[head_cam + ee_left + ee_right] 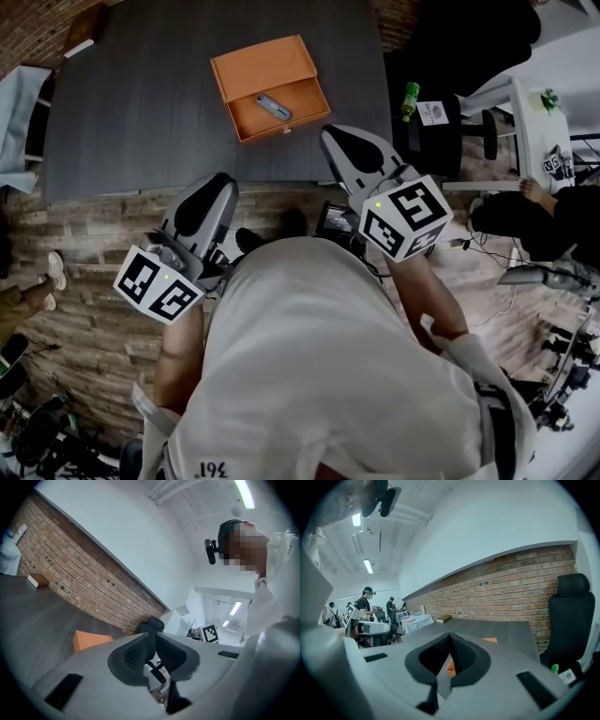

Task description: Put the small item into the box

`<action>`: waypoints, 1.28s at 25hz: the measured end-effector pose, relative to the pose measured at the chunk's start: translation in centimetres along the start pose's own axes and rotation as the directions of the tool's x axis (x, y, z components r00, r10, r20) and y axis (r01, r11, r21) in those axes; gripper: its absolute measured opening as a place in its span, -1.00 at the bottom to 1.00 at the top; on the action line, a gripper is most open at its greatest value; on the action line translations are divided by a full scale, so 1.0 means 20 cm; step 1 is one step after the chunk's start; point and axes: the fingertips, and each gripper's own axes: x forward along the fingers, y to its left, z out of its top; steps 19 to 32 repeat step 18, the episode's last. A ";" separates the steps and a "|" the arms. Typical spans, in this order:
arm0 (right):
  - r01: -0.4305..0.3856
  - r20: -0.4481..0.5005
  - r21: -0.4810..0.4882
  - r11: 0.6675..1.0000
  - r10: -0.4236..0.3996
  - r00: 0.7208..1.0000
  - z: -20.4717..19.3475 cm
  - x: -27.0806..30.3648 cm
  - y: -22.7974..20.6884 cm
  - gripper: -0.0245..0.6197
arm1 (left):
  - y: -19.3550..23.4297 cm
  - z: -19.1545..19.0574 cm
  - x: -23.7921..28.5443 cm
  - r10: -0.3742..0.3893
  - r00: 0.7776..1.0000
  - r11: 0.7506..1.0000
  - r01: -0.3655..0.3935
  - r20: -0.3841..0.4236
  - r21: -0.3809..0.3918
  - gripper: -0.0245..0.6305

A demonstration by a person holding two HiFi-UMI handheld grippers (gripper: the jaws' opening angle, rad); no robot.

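Note:
An orange box (270, 86) lies open on the dark table (131, 103), and a small grey item (274, 107) rests inside its lower tray. Both grippers hang off the table's near edge, close to the person's body. My left gripper (208, 192) is shut and empty, well short of the box. My right gripper (339, 141) is also shut with nothing between its pads, its tip just right of the box's near corner. The left gripper view shows the box (89, 640) to the left of the closed left gripper (154, 633). An orange edge of the box (450, 668) peeks between the right gripper (450, 635) pads.
A green bottle (411, 98) stands on a black seat right of the table. A white desk (539, 122) with a seated person is at the far right. A black office chair (569, 616) and a brick wall (511, 583) lie beyond. A brown block (37, 580) sits far off on the table.

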 end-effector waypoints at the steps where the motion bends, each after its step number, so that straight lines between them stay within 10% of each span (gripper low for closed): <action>1: 0.001 -0.001 0.003 1.000 -0.001 1.000 0.00 0.00 0.00 -0.89 | 0.00 0.00 0.00 -0.001 1.000 1.000 0.001 -0.002 -0.001 -0.78; 32: 0.020 -0.029 0.013 1.000 -0.020 0.999 -0.04 0.05 -0.07 -0.89 | 0.01 -0.03 0.01 -0.020 0.999 1.000 0.020 -0.029 -0.014 -0.78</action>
